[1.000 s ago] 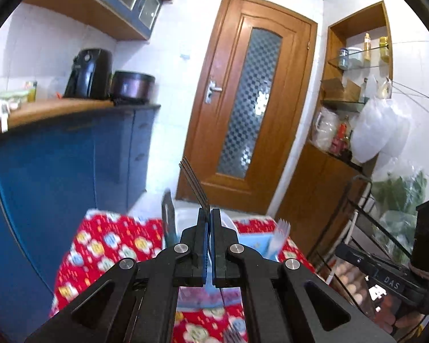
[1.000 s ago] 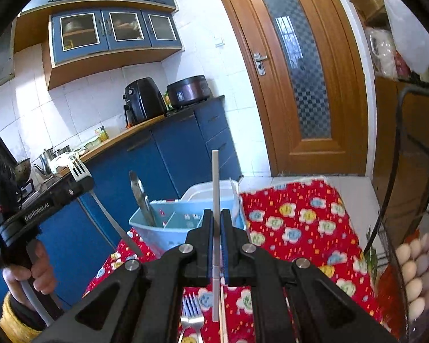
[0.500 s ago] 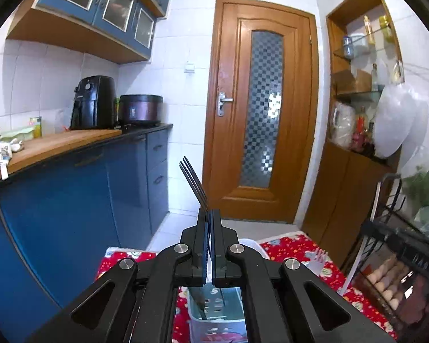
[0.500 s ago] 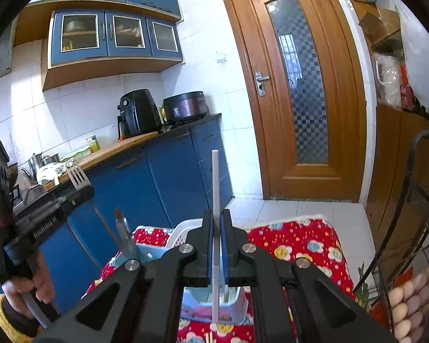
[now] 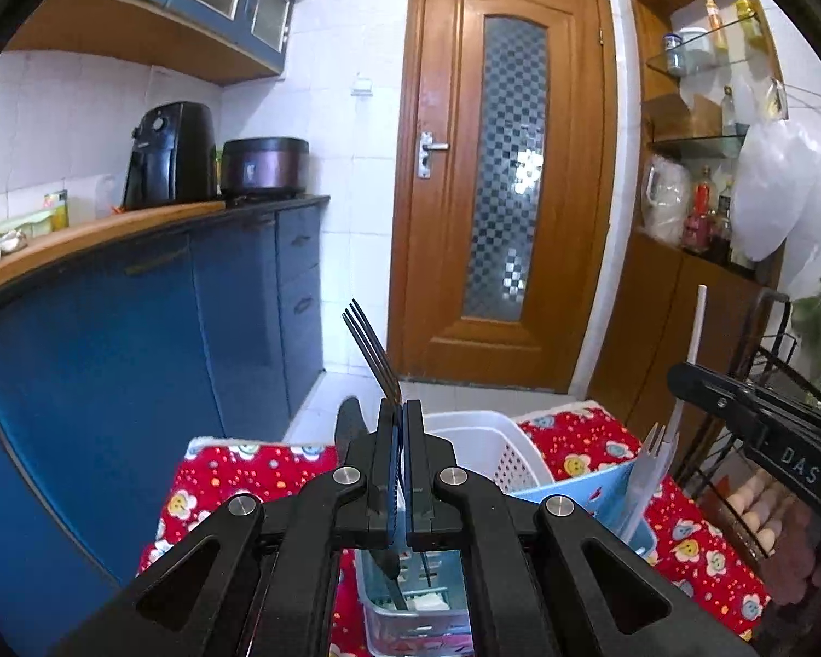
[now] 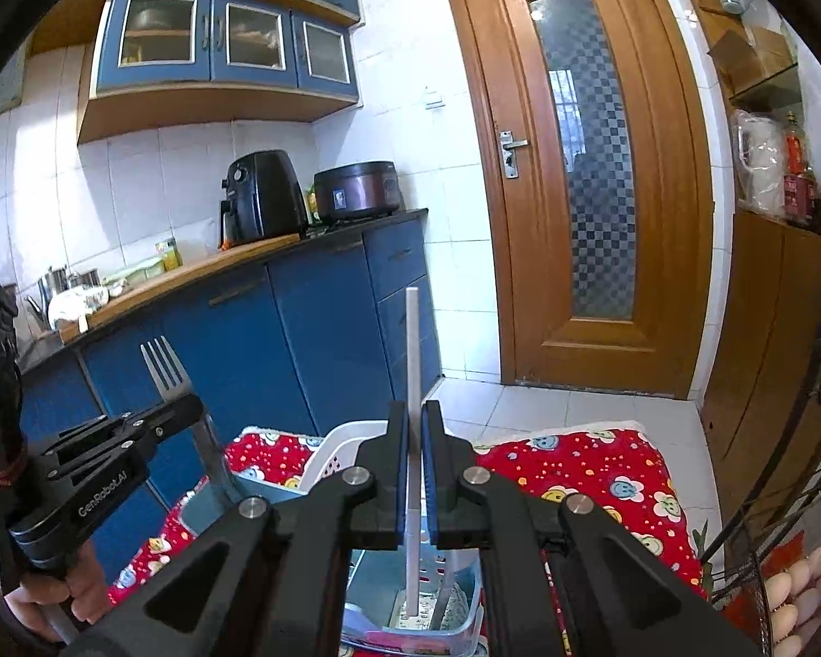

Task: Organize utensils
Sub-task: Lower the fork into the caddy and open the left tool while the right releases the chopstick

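Note:
My left gripper [image 5: 400,410] is shut on a metal fork [image 5: 371,346], tines up, held upright over a blue utensil basket [image 5: 602,493]; it also shows in the right wrist view [image 6: 191,402] with the fork [image 6: 161,364]. My right gripper [image 6: 415,410] is shut on a white chopstick [image 6: 412,350], upright, its lower end down inside the basket [image 6: 454,627]. A knife [image 5: 350,427] and a white plastic fork [image 5: 651,454] stand in the basket. A white basket [image 5: 481,443] sits just behind it.
The baskets sit on a red flowered cloth [image 5: 235,476]. Blue kitchen cabinets [image 5: 137,339] run along the left, a wooden door [image 5: 498,175] behind. A wire rack with eggs [image 5: 755,498] stands at the right.
Both grippers have come lower and nearer to the blue basket. The chopstick's lower end has gone down into the basket. The fork stays upright in the left gripper.

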